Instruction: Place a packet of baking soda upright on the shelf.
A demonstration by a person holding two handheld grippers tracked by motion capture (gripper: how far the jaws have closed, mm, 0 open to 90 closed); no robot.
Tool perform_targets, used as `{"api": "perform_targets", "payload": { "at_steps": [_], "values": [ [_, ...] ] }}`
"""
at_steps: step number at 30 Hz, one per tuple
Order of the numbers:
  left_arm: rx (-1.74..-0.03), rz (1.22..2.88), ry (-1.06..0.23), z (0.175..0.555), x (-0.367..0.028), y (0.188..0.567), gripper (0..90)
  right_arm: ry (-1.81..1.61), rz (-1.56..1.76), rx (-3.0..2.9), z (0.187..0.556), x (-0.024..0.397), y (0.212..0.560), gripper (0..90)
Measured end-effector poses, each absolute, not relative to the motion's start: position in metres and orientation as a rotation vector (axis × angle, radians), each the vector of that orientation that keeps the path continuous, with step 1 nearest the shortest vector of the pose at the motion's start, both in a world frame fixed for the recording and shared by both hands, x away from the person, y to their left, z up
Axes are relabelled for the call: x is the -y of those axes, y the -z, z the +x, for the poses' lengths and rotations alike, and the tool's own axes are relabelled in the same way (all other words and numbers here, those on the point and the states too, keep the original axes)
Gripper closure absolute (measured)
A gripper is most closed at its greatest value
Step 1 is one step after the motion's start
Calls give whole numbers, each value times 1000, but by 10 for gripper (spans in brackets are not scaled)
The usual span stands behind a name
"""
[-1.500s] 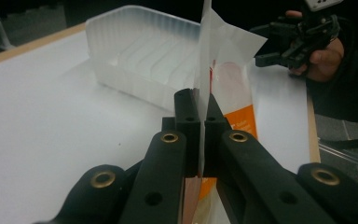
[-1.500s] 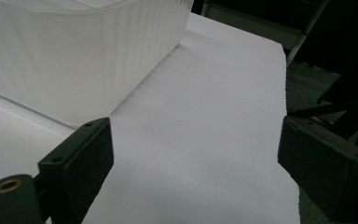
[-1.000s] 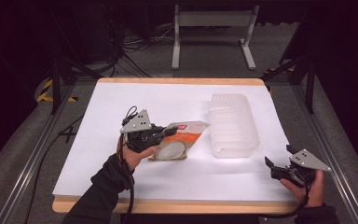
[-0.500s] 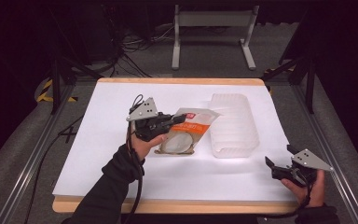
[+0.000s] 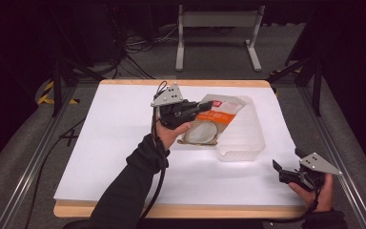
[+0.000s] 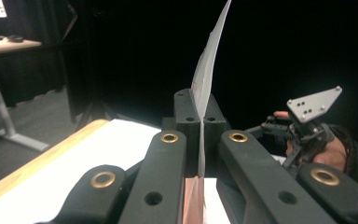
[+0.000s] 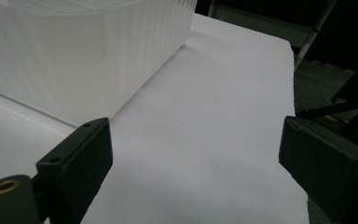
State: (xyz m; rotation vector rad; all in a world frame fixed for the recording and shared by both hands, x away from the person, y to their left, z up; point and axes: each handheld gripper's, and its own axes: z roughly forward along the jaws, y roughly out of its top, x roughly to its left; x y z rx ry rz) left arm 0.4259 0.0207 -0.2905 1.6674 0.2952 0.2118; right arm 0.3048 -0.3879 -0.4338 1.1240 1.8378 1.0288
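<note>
My left gripper (image 5: 204, 104) is shut on the top edge of a white and orange packet (image 5: 208, 126), which hangs tilted above the table, its far side over the near-left rim of a translucent white bin (image 5: 242, 138). In the left gripper view the black jaws meet on the packet's thin edge (image 6: 209, 70), my left gripper (image 6: 199, 119) pinching it. My right gripper (image 5: 277, 168) rests low at the front right of the table, open with nothing in it. In the right gripper view my right gripper (image 7: 193, 161) faces bare white table beside the bin (image 7: 84, 56).
The white table top (image 5: 119, 143) has a wooden edge along the front and back. Metal rails run along both sides, and a grey stand (image 5: 217, 19) sits on the floor behind. My right gripper's grey plate (image 6: 314, 102) appears farther off in the left gripper view.
My left gripper has lifted the packet off the table and carried it right and away, up to the bin's rim. My right gripper has stayed where it was.
</note>
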Motion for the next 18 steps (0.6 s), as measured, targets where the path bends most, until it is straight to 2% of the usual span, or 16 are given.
{"api": "perform_targets", "payload": {
  "at_steps": [10, 18],
  "values": [
    [-269, 1655, -177, 431, 25, 279, 898, -1063, 1118, -1833, 302, 387, 431, 105],
    [-252, 1617, -126, 429, 67, 284, 898, -1054, 1115, -1834, 301, 387, 429, 104]
  ]
}}
